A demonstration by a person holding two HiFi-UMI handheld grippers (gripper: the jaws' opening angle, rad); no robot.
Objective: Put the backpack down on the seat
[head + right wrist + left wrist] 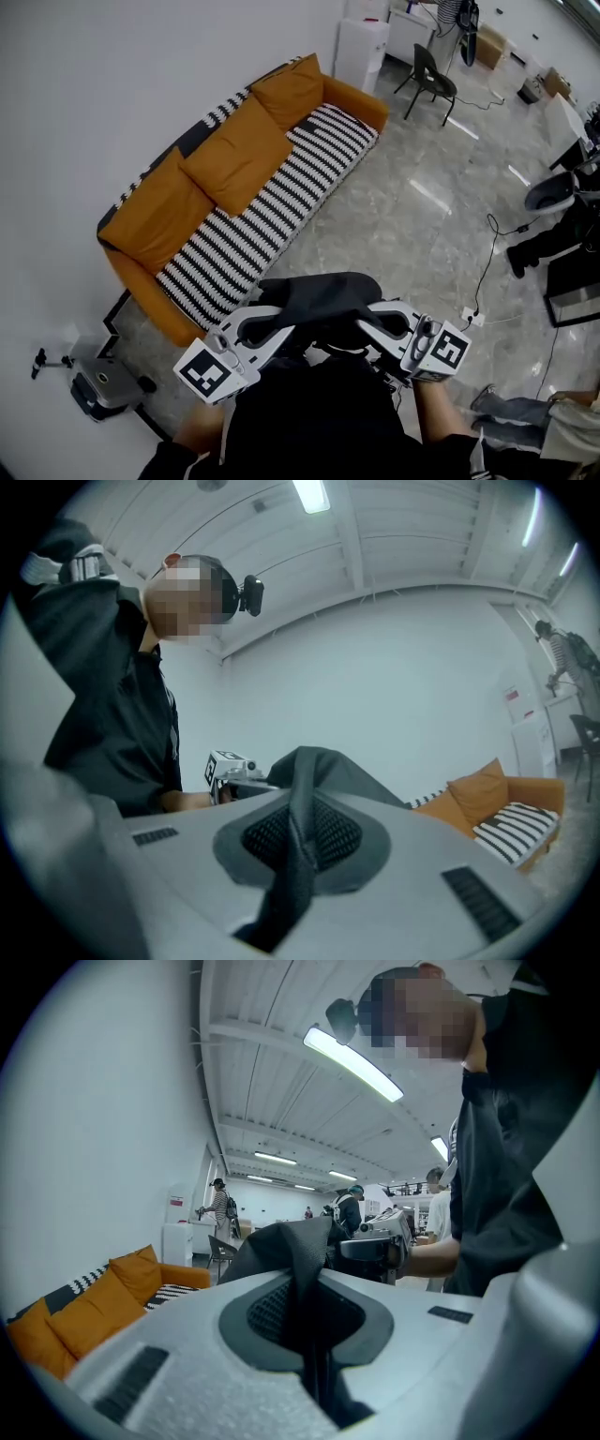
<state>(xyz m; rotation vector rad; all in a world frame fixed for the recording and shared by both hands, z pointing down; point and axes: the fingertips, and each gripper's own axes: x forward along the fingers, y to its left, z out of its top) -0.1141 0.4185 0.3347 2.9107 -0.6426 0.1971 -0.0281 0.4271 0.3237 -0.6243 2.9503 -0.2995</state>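
I hold a dark backpack (319, 298) in front of my body, above the floor just short of the sofa. My left gripper (279, 322) is shut on a black fabric strap (302, 1246) of the backpack, which runs up between its jaws. My right gripper (364, 321) is shut on another dark strap (302, 789) the same way. The two grippers face each other across the top of the bag. The sofa (155, 234) has orange cushions and a black-and-white striped seat (272, 211), which lies bare ahead and to the left.
A wall runs behind the sofa. A small grey machine (105, 384) sits on the floor at the left. A black chair (431, 77) and a white cabinet (361, 49) stand beyond the sofa's far end. A cable and power strip (472, 317) lie at the right, near a person's legs (525, 412).
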